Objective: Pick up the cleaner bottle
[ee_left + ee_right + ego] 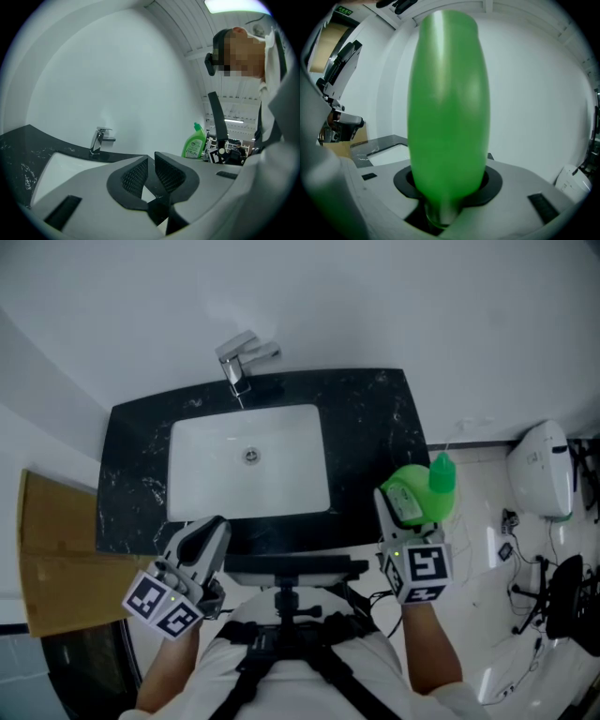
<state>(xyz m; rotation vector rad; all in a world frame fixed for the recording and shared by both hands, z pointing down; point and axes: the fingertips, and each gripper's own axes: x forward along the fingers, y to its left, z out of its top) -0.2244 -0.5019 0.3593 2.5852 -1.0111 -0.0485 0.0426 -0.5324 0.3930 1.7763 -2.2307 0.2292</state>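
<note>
The green cleaner bottle (424, 491) with its green cap (442, 472) hangs in the air off the right front corner of the black counter (375, 418). My right gripper (412, 514) is shut on it. In the right gripper view the bottle (449, 103) fills the middle, upright, with its lower part pinched between the jaws of the right gripper (449, 190). My left gripper (208, 532) hovers at the counter's front left edge, its jaws a narrow V apart with nothing between them (152, 161). The left gripper view also shows the bottle (195, 143) far off to the right.
A white basin (248, 470) is set into the counter, and a chrome faucet (242, 362) stands behind it by the white wall. A cardboard box (56, 549) lies at the left. A white appliance (542, 470) and cables (525, 559) are on the floor to the right.
</note>
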